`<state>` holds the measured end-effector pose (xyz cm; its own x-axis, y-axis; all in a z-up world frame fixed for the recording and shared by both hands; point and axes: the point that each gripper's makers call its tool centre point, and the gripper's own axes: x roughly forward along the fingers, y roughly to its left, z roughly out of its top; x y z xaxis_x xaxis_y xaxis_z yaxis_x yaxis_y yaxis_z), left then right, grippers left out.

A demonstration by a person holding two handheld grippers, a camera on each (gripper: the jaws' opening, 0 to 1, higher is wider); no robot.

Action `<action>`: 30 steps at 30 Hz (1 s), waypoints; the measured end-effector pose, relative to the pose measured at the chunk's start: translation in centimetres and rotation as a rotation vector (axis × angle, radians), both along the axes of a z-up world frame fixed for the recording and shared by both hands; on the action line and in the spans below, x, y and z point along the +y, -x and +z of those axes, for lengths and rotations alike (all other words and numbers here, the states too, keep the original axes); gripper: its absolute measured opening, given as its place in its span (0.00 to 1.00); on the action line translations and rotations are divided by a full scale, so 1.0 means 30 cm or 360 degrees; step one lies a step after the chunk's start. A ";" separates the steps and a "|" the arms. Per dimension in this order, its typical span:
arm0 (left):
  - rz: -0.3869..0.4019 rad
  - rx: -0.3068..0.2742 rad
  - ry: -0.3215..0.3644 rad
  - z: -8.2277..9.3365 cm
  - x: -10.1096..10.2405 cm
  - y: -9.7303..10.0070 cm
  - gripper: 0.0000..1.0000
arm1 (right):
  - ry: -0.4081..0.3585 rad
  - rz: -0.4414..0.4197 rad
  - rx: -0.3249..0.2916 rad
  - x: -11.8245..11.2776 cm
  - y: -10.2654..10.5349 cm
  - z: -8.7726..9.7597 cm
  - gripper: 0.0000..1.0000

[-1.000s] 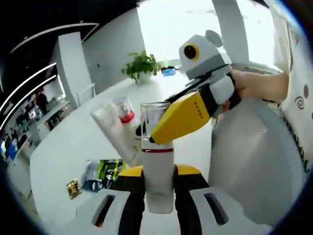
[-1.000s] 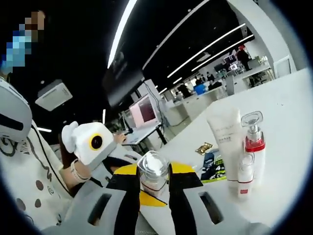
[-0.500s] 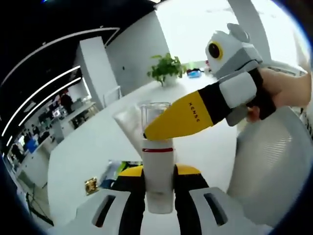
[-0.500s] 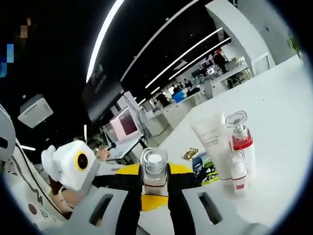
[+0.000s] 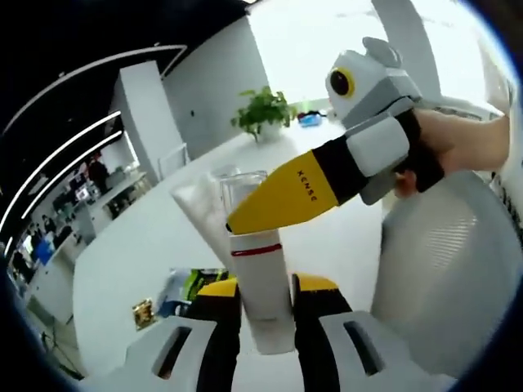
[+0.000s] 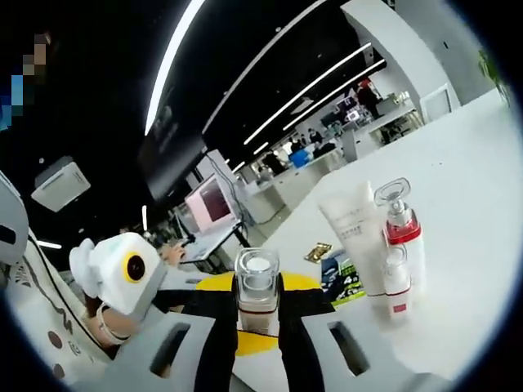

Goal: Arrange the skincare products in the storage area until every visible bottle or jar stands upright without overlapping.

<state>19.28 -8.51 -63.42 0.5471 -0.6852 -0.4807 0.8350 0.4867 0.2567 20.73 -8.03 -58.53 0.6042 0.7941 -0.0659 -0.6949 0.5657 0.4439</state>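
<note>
In the left gripper view my left gripper point(image 5: 263, 298) is shut on a white bottle point(image 5: 263, 286) with a red band, held off the table. My right gripper point(image 5: 237, 222) comes in from the right, held by a person's hand point(image 5: 462, 147), its yellow jaws closed on the bottle's clear cap point(image 5: 239, 189). In the right gripper view that clear cap point(image 6: 257, 282) sits between the jaws of my right gripper point(image 6: 258, 296). On the white table stand a white tube point(image 6: 351, 237), a red-collared pump bottle point(image 6: 400, 237) and a small white bottle point(image 6: 396, 282), all upright and close together.
A green and blue packet point(image 6: 343, 273) and a small gold sachet point(image 6: 317, 251) lie on the table beside the tube. In the left gripper view the packet point(image 5: 184, 286) lies left of the jaws, a potted plant point(image 5: 261, 114) stands far back, and a white rounded chair back point(image 5: 445, 278) rises on the right.
Both views have shifted with the hands. The held bottle now leans slightly in the left gripper view. Both grips are unchanged, and the table items have not moved.
</note>
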 end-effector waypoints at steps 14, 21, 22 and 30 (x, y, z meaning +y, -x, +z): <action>-0.0446 0.0257 0.0125 0.000 -0.029 0.088 0.22 | 0.0263 0.0553 -0.0442 0.037 0.123 0.036 0.17; -0.0594 0.0264 0.0072 -0.034 -0.049 0.130 0.24 | 0.0363 0.0822 -0.0591 0.057 0.199 0.019 0.17; -0.0616 0.0281 0.0071 -0.043 -0.052 0.140 0.23 | 0.0371 0.0839 -0.0594 0.060 0.206 0.018 0.17; -0.0700 0.0316 0.0102 -0.037 -0.073 0.190 0.20 | 0.0359 0.0993 -0.0684 0.058 0.256 0.026 0.17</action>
